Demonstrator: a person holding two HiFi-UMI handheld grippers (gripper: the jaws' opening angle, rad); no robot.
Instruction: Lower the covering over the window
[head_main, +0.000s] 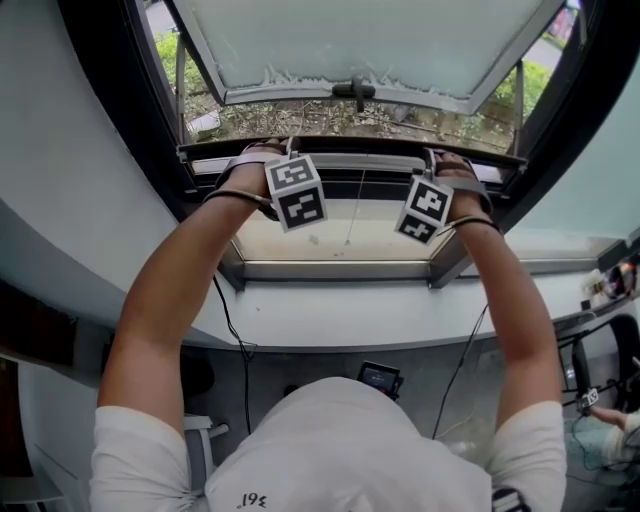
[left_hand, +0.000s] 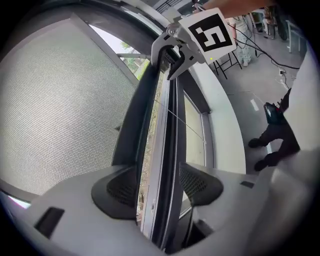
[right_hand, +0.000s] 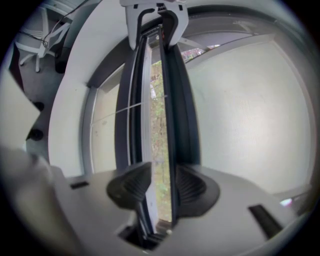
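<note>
1. Left hand-held gripper (left_hand: 157, 186): clenched on the covering's bottom rail (left_hand: 167, 130), near the rail's left end, one pad on each face.
2. Right hand-held gripper (right_hand: 159, 186): likewise clenched on the rail, near its right end.
3. Bottom rail: lies level across the window opening, part-way down, above the lower pane and well apart from the lower frame edge (head_main: 335, 270).
4. Pull cord (head_main: 350, 215): thin, hangs from the rail's middle over the lower pane, untouched.
5. Mesh covering (left_hand: 60, 110): stretched above the rail.
6. Open sash (head_main: 370, 45): tilted outward behind the mesh, greenery beyond it.

Handling note, my judgement: the pull-down is under way with the lower pane left to cover. I would bring both ends down together, keeping the rail level so it does not bind in the side tracks. Both grips should hold firm until it meets the lower frame edge.
</note>
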